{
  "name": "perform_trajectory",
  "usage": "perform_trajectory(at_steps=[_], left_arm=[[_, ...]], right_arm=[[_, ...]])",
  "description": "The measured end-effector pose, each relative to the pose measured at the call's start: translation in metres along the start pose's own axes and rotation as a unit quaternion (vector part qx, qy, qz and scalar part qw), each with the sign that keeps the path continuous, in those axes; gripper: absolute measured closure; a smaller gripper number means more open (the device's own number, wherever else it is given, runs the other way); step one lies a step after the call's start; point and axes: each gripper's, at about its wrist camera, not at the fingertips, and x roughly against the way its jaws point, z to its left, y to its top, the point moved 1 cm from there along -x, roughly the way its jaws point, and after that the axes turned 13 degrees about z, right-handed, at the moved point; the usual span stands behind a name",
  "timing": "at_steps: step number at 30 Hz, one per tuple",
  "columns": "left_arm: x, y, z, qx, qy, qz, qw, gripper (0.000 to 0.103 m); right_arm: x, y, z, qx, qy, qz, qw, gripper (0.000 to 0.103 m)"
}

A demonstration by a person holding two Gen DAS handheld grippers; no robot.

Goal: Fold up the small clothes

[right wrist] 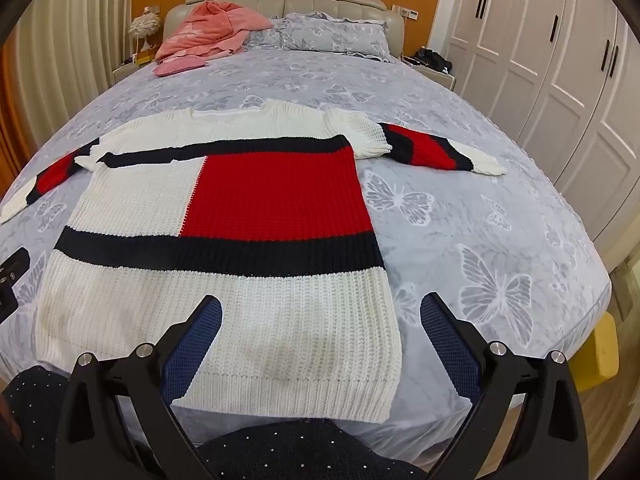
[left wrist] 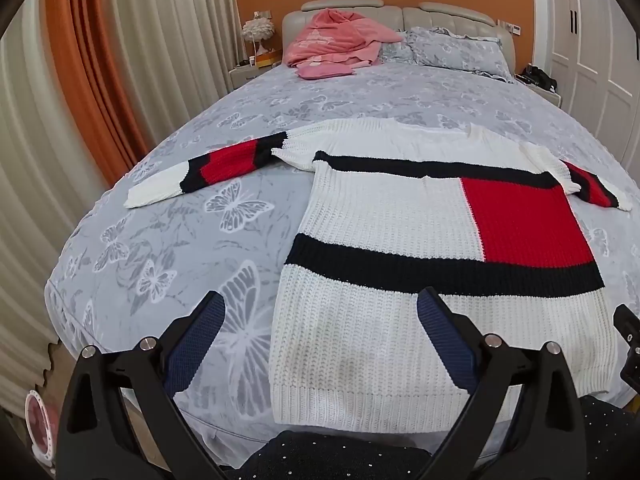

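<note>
sweater [left wrist: 400,216], chunky ribbed knit, lies flat on the bedspread [left wrist: 168,240]; left gripper [left wrist: 320,312] and right gripper [right wrist: 320,312] gape empty.

Left gripper [left wrist: 320,312] tilted downward, jaws spread wide and empty, right gripper [right wrist: 320,314] likewise angled down, gaping, holding nothing

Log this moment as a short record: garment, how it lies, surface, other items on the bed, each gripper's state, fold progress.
garment: knit sweater, white with navy bands and a red block
lay: flat, both sleeves spread outward, hem nearest the cameras
surface: bed with grey butterfly-print cover
other items: pink clothes piled by the headboard, pillow
left gripper: open, above the hem's left corner, holding nothing
right gripper: open, above the hem's right corner, holding nothing
fold progress: no fold made yet
</note>
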Motion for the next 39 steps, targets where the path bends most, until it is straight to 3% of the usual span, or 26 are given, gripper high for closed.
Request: perform_trajectory(at_steps=[39], left_arm=[[0.0,0.0006,-0.0024,-0.003,0.002,0.003,1.0,0.008]], right_arm=[[-0.0002,0.0016,-0.0032,-0.001,0.002,0.003,1.0,0.005]])
